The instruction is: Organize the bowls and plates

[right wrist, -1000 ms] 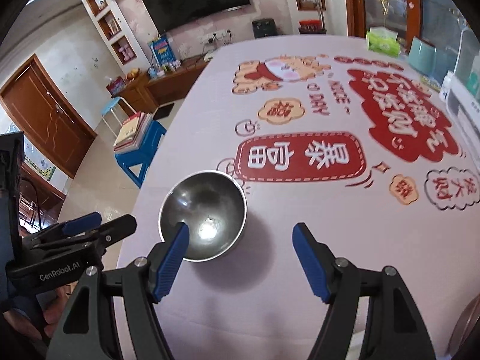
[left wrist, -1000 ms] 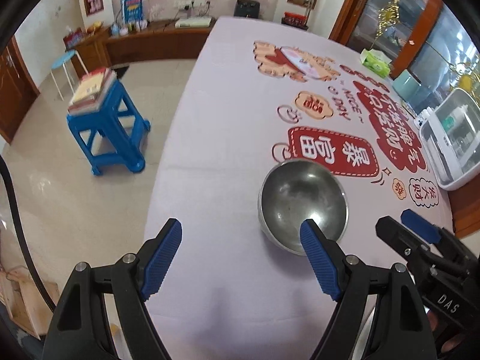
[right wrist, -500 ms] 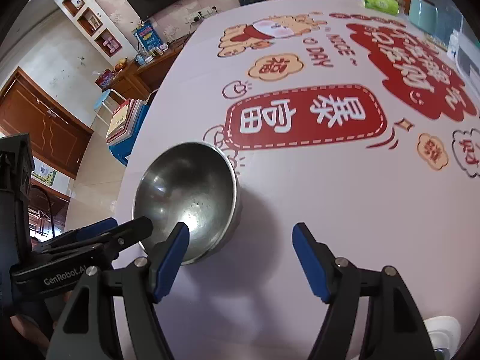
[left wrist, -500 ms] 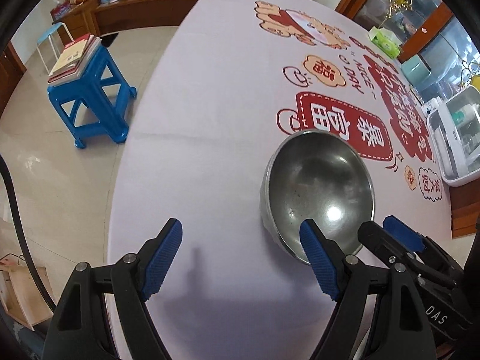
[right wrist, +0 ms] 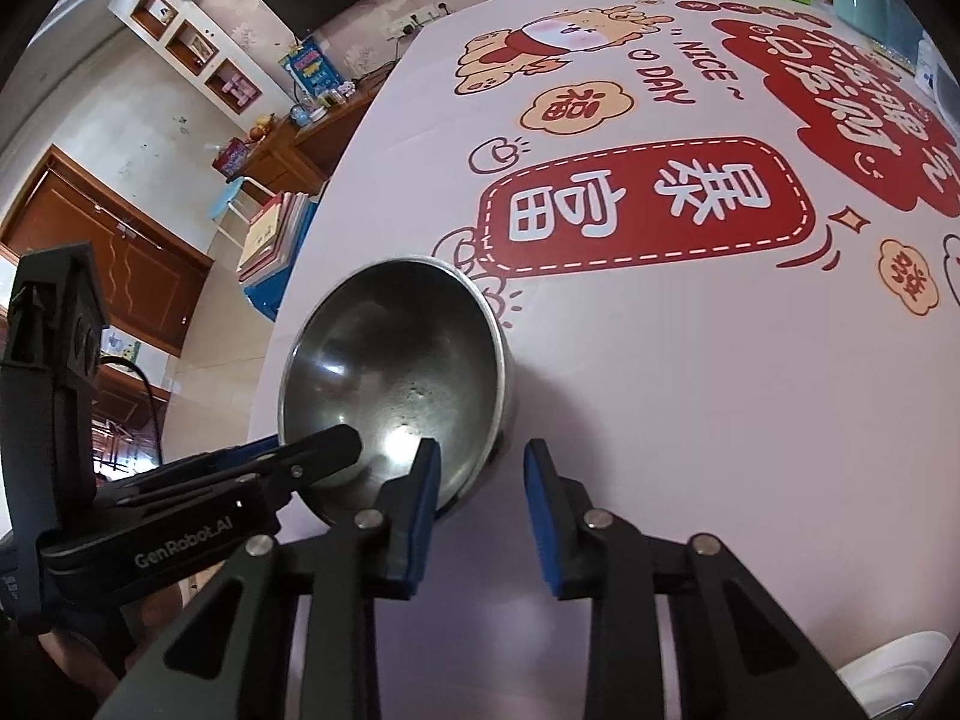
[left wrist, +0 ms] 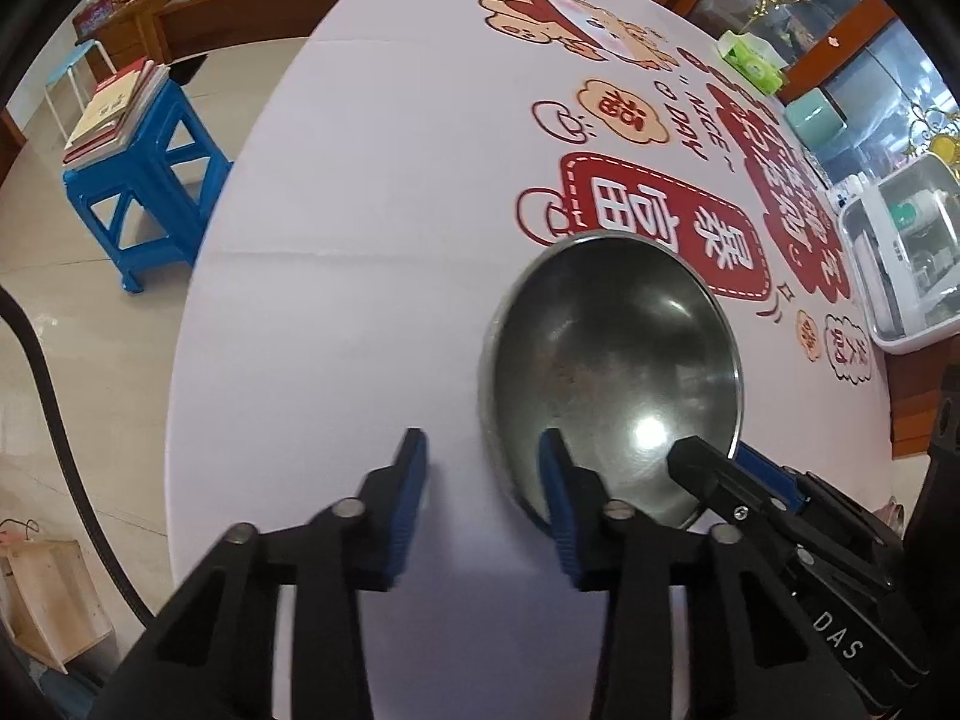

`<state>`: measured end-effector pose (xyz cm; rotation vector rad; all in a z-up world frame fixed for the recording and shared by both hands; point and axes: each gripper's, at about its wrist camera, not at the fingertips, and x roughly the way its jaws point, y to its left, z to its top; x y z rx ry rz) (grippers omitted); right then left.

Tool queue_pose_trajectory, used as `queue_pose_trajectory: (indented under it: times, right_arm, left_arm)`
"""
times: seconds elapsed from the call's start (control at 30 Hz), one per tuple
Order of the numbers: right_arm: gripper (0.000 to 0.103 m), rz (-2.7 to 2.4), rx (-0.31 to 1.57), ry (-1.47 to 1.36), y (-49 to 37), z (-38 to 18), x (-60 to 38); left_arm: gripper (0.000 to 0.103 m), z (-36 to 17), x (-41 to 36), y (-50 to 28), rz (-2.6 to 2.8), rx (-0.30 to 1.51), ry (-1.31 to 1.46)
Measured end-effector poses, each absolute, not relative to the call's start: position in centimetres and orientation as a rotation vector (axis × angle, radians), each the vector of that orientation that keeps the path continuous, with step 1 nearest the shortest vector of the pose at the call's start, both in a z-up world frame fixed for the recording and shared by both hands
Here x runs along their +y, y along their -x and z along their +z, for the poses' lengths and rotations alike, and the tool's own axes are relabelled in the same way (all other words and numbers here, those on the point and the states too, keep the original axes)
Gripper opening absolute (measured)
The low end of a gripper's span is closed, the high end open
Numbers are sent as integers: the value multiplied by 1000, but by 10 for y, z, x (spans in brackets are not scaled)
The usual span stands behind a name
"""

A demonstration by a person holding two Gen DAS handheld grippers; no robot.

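Both grippers are taking the steel bowl (left wrist: 612,360) by its near rim. The left gripper (left wrist: 480,480) is closing across the rim's left side, one finger inside and one outside; the right gripper (right wrist: 480,480) is closing likewise on the rim's right side. Neither pad visibly presses yet. Next, a level, matched lift seems needed. The bowl sits close to the table's (left wrist: 360,240) near-left edge; beyond it the cloth lies bare, with a white rack (left wrist: 900,264) at far right.

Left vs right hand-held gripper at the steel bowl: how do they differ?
Left hand-held gripper straddles the bowl's left rim, with its right finger inside. Right hand-held gripper straddles the opposite rim, with its left finger inside. Left's jaws look wider apart than right's. Shared: both are closing, the rim is between the fingers, and the pads are not yet pressing.
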<state>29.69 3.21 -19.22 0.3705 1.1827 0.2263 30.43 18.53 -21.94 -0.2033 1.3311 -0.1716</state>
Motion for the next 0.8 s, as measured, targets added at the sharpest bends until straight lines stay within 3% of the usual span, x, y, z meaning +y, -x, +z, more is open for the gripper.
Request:
queue_pose_trajectory:
  times: [0.1, 0.8]
  right_arm:
    - [20, 242, 1180, -378, -296, -192, 34]
    - [16, 229, 1127, -423, -274, -173, 20]
  left_arm:
    - [17, -220, 181, -303, -193, 1339, 211]
    - [16, -196, 168, -279, -207, 1334, 132]
